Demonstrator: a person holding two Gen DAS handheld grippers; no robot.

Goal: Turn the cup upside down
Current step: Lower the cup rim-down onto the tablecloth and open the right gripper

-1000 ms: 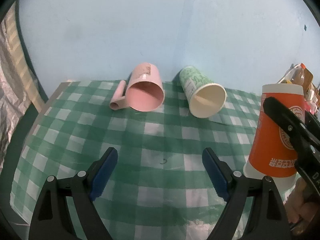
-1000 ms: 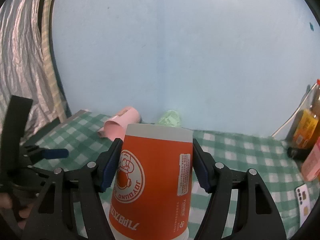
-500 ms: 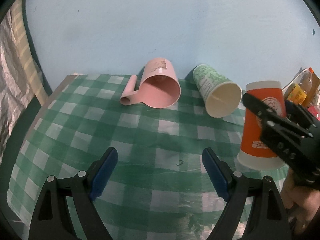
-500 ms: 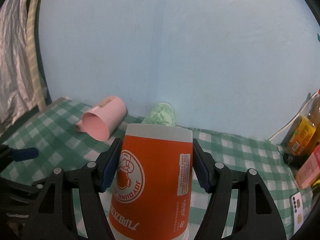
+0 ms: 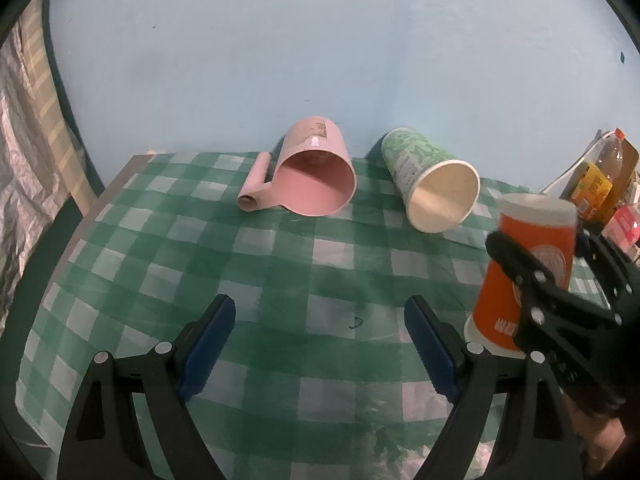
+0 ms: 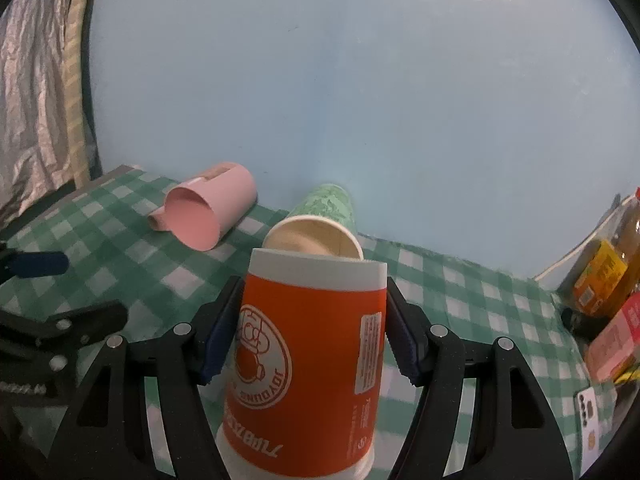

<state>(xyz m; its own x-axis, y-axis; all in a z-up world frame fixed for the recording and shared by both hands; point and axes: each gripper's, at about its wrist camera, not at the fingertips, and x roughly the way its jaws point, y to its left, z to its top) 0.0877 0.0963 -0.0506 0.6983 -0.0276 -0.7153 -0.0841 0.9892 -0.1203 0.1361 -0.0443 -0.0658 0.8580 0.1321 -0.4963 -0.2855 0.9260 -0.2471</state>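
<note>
Orange cup (image 6: 308,364), inverted, clamped at mid-body in right gripper (image 6: 312,332) for rim-down placement on checked cloth (image 5: 280,264); left gripper (image 5: 320,344) empty, jaws apart.

Orange cup (image 6: 304,364): paper, orange body, white band at each end, white circular logo and small white label on side. Print read inverted; cup stood upside down, wide mouth end lowest, closed base uppermost. Slight tilt seen in left wrist view (image 5: 524,276). Sat at right side of green-checked desk (image 5: 280,264), nearer camera than the cups lying on their sides. Whether mouth rim touched desk: could not tell. Held at mid-height between blue pads of right gripper (image 6: 310,332), one pad against each side.
</note>
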